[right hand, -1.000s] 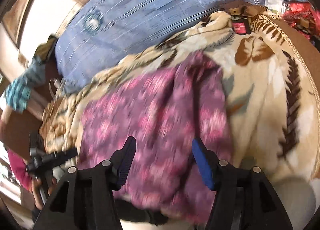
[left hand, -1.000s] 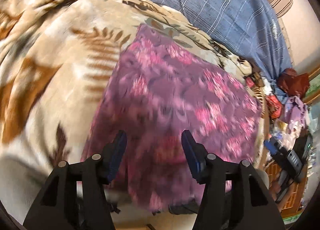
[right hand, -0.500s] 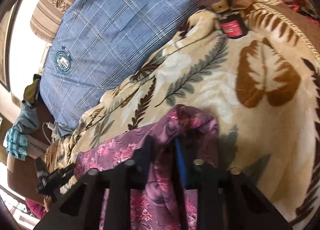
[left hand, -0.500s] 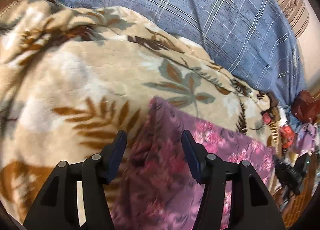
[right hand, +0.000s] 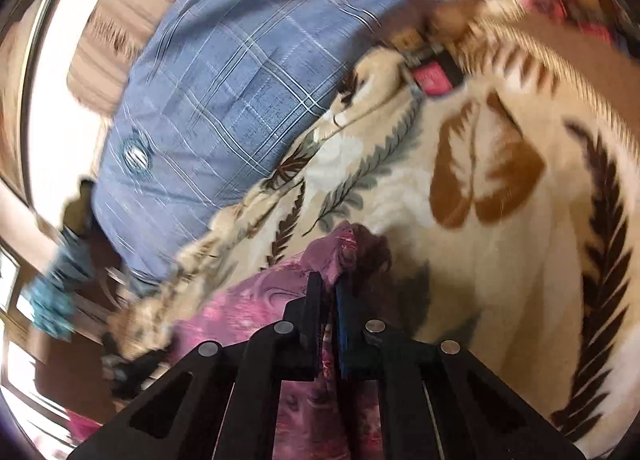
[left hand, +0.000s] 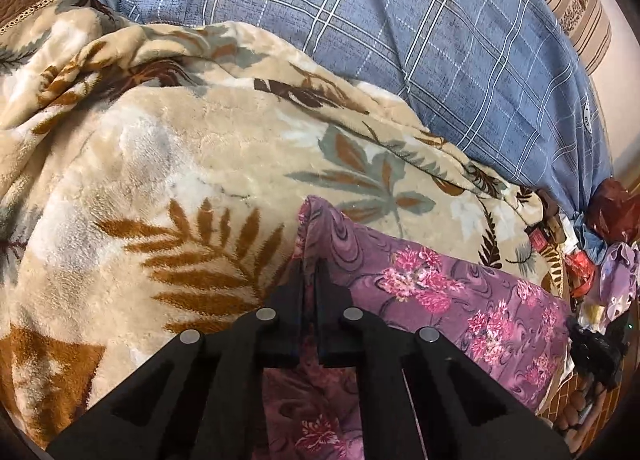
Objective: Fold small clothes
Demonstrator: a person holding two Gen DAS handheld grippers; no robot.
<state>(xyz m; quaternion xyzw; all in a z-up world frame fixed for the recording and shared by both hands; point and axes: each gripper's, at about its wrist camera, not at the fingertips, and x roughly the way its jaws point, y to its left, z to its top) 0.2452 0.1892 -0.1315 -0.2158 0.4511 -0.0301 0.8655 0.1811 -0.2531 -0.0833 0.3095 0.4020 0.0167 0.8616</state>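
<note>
We've got a leaf-print blanket (left hand: 168,163) with the purple floral garment (left hand: 460,300) lying right on its near side.

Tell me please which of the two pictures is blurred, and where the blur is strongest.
Left wrist view: sharp; the purple floral garment and leaf-print blanket show crisp detail. Right wrist view: motion-blurred, strongest at the edges, across the blue plaid cover and top-right clutter; the right gripper remains fairly clear.
</note>
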